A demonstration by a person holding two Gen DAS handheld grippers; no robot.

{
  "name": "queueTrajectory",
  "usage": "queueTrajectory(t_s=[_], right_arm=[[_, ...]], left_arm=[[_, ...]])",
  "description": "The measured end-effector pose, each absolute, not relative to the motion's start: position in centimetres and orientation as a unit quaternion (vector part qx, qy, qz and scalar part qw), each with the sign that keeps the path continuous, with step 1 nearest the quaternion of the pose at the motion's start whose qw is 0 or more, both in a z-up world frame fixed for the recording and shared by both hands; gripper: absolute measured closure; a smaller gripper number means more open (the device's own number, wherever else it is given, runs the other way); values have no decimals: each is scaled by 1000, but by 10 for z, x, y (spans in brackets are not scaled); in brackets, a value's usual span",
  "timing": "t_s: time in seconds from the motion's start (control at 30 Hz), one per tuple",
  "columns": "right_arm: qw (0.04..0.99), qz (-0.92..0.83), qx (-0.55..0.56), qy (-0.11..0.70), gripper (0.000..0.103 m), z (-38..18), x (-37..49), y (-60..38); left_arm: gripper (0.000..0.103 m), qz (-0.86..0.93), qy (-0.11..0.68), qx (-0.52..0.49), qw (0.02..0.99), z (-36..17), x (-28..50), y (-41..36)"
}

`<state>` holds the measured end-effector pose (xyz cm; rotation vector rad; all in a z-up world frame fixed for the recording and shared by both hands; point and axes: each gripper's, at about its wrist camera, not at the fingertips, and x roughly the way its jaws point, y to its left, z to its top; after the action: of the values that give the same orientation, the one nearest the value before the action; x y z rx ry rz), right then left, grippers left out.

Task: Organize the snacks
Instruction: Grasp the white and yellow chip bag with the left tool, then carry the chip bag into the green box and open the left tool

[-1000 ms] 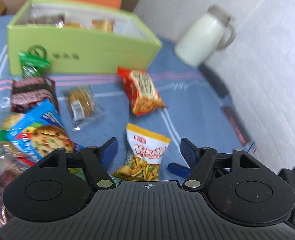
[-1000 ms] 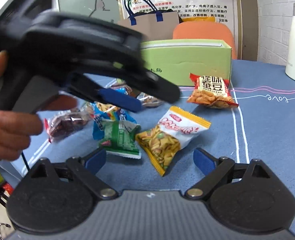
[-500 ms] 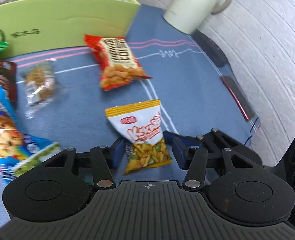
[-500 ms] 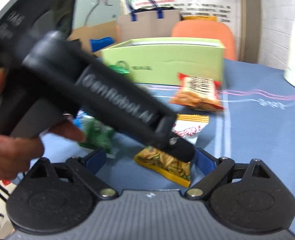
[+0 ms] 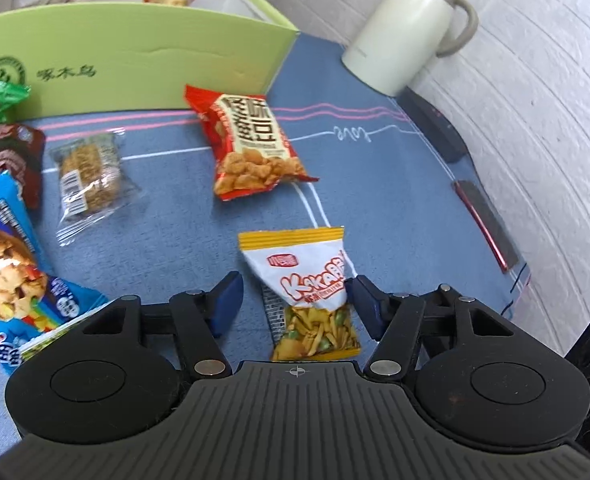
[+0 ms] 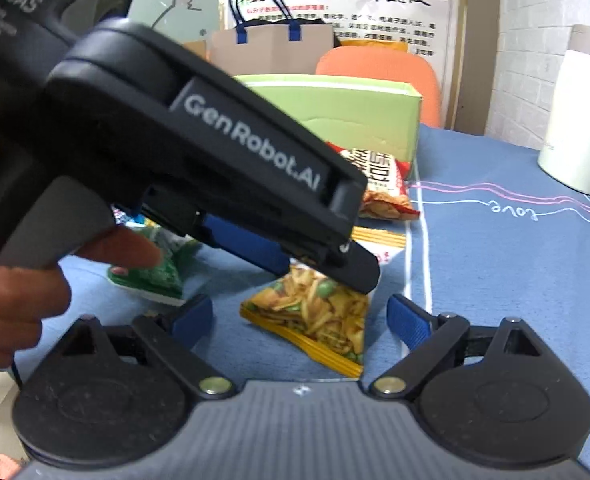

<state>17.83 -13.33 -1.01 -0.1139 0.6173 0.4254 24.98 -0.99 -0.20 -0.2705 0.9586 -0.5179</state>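
A few snacks lie in the green box (image 5: 135, 60); most remain on the tabletop (image 5: 375, 184). The left gripper (image 5: 293, 300) jaws, opening, straddle the yellow packet (image 5: 307, 292) unclamped. The right gripper (image 6: 301, 320) jaws stand wide, empty.

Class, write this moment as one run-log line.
left gripper: jaws opening around yellow-and-white Kakapi snack packet | right gripper: open, empty | green cardboard box: behind

Bare blue tablecloth (image 5: 175, 240) mid-frame, so I've got room there. Green box (image 5: 135, 60) walls off the upper left, kettle (image 5: 407, 28) sits upper right, cookie packs (image 5: 11, 264) crowd my left edge, red snack bag (image 5: 251, 148) in the centre
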Motion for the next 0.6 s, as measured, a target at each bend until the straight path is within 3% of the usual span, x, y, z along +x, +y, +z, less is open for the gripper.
queueTrajectory(t_s=[0.07,0.13,0.2,0.43,0.6], right_arm=[[931,202,-52,298,12,-10,181,-134],[930,211,-44,299,31,-6,184,-134],[926,215,-40,306,35,0,186,-130],[934,244,-56,255,33,44,210,-109],[939,258,-88,207,31,81,271,-85]], left_arm=[[71,-252,449,-116,849,-5,249,-15],[84,-254,444,-106,853,-6,247,-17],[91,-258,447,-117,849,-8,246,-13],[92,-254,408,-160,863,31,255,17],[92,-235,359,-150,891,81,303,31]])
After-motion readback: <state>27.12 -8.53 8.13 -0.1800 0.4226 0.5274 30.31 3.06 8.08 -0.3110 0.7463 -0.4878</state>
